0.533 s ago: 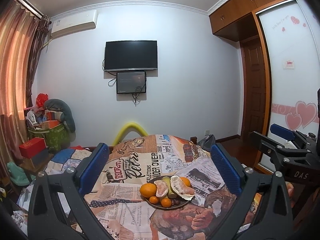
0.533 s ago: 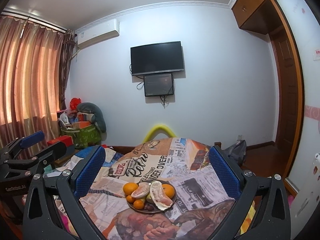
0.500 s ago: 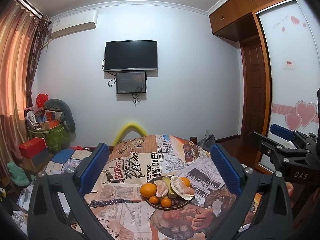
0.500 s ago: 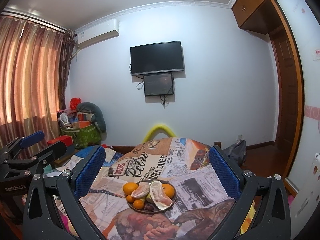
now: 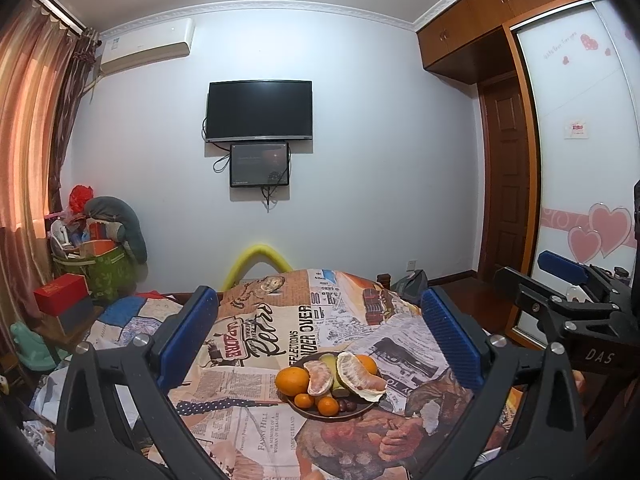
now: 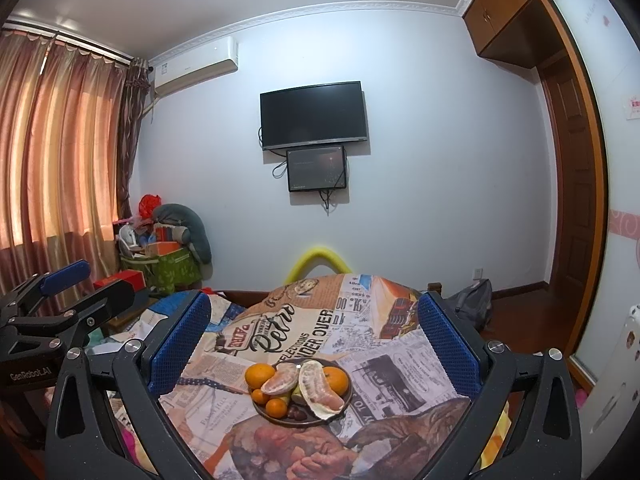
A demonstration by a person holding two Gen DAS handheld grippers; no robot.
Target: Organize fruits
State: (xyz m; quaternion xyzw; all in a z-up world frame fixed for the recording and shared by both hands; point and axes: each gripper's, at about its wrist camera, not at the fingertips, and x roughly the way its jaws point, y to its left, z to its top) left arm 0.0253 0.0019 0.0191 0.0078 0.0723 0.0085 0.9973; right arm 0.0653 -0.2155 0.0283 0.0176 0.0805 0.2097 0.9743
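left tool [image 5: 320, 336], right tool [image 6: 312, 336]: both gaping wide, holding nothing | pomelo segments [image 6: 320, 386] looking soft | gripping orange [image 6: 259, 376] sides

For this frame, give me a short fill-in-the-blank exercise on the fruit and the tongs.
1. All the fruit lies on one dark ____ on the table.
2. Both the left tongs and the right tongs are ____, gripping nothing.
3. The two peeled pomelo pieces lie between two big ____.
4. The TV on the wall is switched ____.

Missing words: plate; open; oranges; off
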